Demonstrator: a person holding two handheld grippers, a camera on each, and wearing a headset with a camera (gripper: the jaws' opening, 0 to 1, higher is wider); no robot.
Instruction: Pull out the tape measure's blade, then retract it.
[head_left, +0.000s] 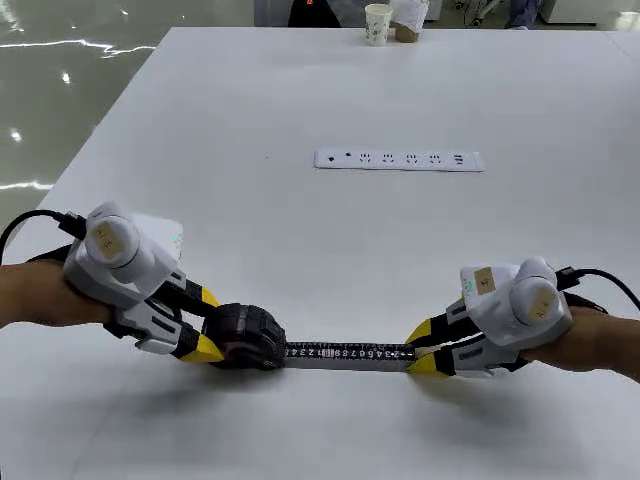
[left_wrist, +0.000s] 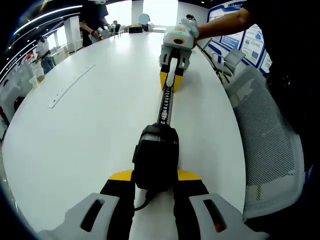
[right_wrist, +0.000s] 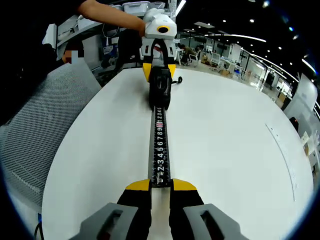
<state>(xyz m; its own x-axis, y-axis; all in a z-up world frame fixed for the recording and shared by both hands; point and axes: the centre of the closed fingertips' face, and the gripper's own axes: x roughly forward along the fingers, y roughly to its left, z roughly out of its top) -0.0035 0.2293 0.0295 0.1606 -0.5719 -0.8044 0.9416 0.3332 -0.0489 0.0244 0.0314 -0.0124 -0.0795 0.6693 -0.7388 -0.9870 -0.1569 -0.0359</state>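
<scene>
Tabletop (head_left: 300, 100), white, carries the work near its front edge: left hand-held gripper (head_left: 207, 322) is closed around the black tape measure (head_left: 245, 337) resting on the surface, right hand-held gripper (head_left: 420, 347) is pinched tight on the free end of the blade (head_left: 345, 352), and a short numbered stretch lies flat between them. Looks like the pull-out step, only partly done; to do it well, hold the case firmly in place and draw the right one straight away along the blade's line, low and level, no twist. Grip on the tip must hold, else the blade likely snaps back early.
</scene>
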